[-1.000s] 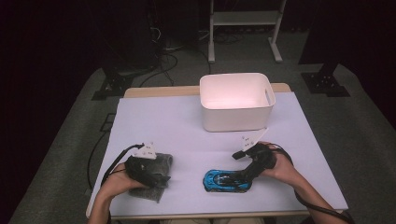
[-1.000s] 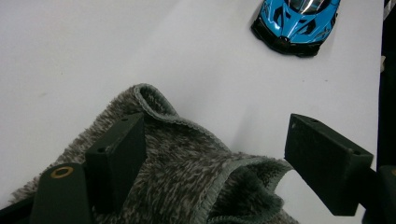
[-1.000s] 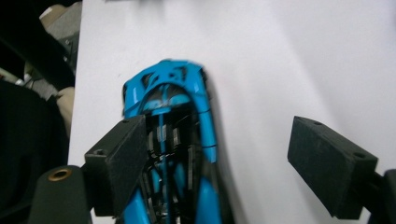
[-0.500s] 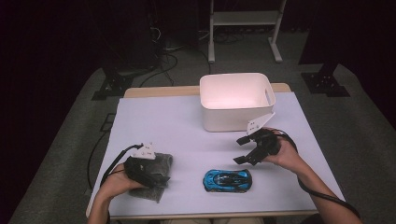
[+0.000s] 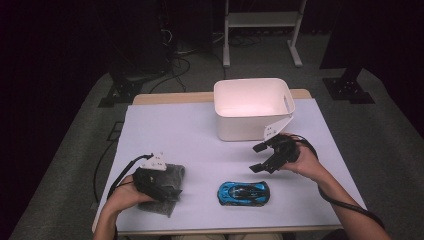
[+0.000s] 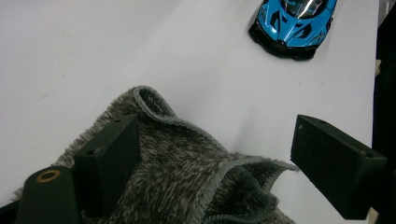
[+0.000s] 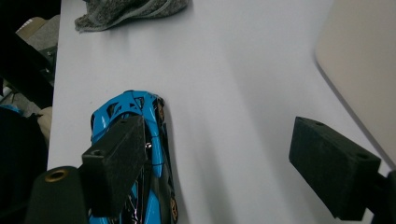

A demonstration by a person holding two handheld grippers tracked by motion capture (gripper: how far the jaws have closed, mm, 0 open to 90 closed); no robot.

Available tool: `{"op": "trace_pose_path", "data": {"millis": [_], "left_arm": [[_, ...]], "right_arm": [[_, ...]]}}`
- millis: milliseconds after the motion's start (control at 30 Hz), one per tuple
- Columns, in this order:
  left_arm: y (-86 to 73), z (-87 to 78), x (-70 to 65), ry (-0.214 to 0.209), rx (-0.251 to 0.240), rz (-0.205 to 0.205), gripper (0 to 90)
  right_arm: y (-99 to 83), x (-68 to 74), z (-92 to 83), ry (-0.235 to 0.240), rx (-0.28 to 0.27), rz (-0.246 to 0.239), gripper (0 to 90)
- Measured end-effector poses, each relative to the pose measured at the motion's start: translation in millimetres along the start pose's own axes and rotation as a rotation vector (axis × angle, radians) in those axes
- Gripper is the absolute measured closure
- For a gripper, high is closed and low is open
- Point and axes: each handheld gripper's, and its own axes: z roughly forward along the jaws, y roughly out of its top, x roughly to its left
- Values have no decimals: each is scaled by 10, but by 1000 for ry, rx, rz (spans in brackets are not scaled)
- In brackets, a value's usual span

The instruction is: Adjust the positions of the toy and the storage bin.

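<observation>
A grey fuzzy cloth (image 5: 176,172) lies crumpled at the table's front left. My left gripper (image 5: 167,191) hangs over it. In the left gripper view its jaws have just been opening and stand wide; the cloth (image 6: 187,154) lies between them, against the left jaw and apart from the right one. A blue toy car (image 5: 243,192) sits near the front edge, right of the cloth. My right gripper (image 5: 259,157) is open in the air, beyond the car and to its right. In the right gripper view the car (image 7: 135,140) lies under the left jaw, with nothing between the jaws.
A white bin (image 5: 280,120) stands at the back right, just beyond the right gripper, and its wall (image 7: 369,60) is close in the right gripper view. A white sheet (image 5: 200,145) covers the table. Cables trail from both grippers.
The right gripper has risen from beside the blue car and moved right and back toward the bin. The car stays on the table. The left hand and the cloth have not moved.
</observation>
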Motion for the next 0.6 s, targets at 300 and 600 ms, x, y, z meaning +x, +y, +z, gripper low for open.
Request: {"op": "trace_pose_path", "data": {"millis": [300, 600], "left_arm": [[13, 17, -2, -6, 5, 6, 120], [18, 11, -2, -6, -1, 2, 117]], "right_arm": [[89, -1, -11, 1, 8, -16, 174], [198, -35, -92, 12, 15, -42, 199]]}}
